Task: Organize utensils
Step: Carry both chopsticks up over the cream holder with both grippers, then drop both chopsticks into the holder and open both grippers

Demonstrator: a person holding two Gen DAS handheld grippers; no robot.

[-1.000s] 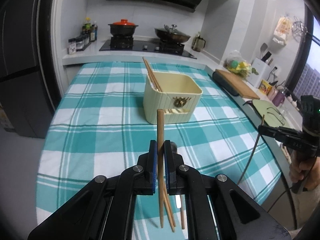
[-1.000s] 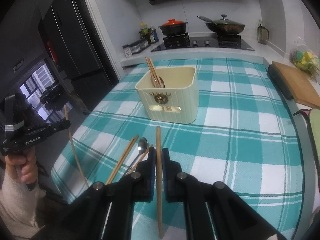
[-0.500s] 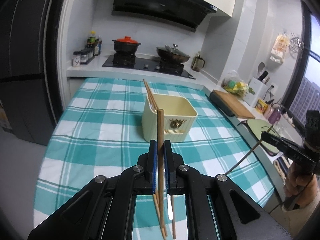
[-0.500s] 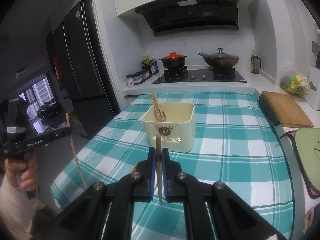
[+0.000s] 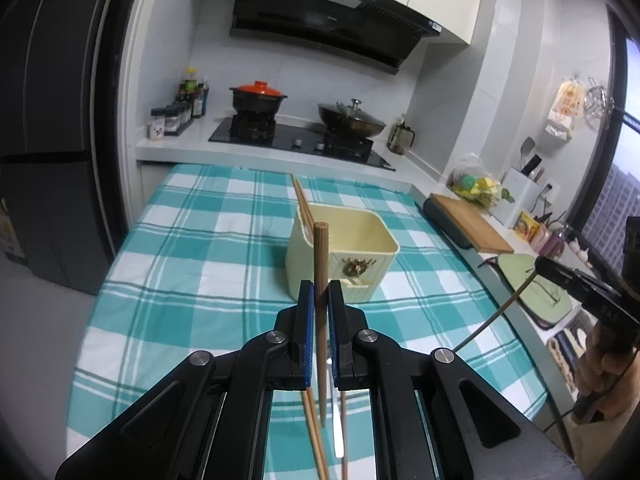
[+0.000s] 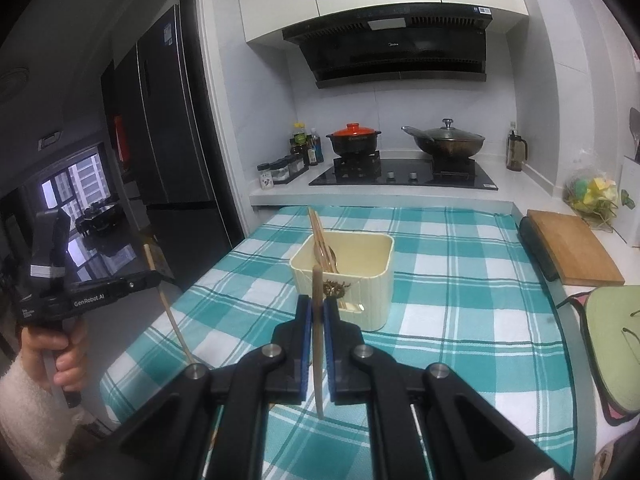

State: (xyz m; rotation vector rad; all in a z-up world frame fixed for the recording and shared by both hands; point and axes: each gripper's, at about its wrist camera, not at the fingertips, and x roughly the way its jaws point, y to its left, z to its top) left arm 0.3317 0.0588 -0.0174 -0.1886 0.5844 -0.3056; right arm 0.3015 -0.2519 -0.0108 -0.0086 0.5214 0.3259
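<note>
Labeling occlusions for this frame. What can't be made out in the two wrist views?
- Left wrist view: lower ends of the loose chopsticks and spoon handle on the tablecloth, cut off by the left gripper body.
- Right wrist view: utensil holder front emblem, partly covered by the held chopstick.
- Both views: holder's floor, hidden by its walls.
- Spice jar labels: too small.

Place: home kitchen | Shown by: gas hob (image 6: 402, 174), range hood (image 6: 394, 52), fridge (image 6: 168, 120), checked tablecloth (image 6: 460, 264)
</note>
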